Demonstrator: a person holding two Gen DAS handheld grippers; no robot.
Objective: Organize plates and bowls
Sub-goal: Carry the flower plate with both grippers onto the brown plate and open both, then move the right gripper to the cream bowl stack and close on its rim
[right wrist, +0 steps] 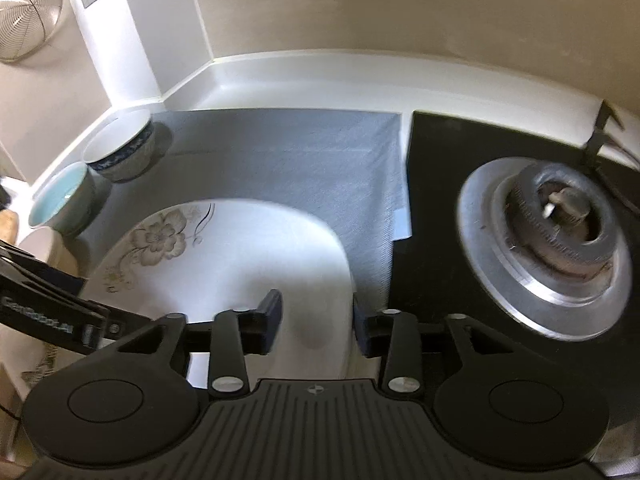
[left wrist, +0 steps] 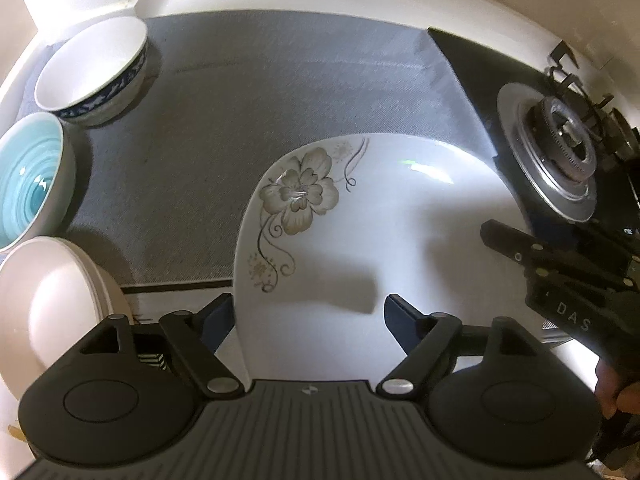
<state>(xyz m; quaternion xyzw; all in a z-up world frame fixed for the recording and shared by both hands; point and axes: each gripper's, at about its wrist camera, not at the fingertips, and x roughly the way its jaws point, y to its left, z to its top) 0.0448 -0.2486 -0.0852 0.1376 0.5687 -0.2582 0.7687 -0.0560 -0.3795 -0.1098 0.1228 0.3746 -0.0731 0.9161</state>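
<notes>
Far left: cream shallow dish (left wrist: 48,304), turquoise-glazed bowl (left wrist: 30,180) and blue-patterned white bowl (left wrist: 94,72) lined up along the grey-matted surface (left wrist: 240,92). Centre: large white flower-printed plate (left wrist: 360,220) lying flat, seemingly just placed. Left hand-held gripper (left wrist: 308,320) spread wide, empty; right hand-held gripper (right wrist: 316,324) partly open, gripping nothing. Stacking probably left.

The flowered plate (left wrist: 360,220) ran under the left gripper (left wrist: 308,320), its near rim hidden; left of it, the edge cropped the pink bowl (left wrist: 44,304)
</notes>
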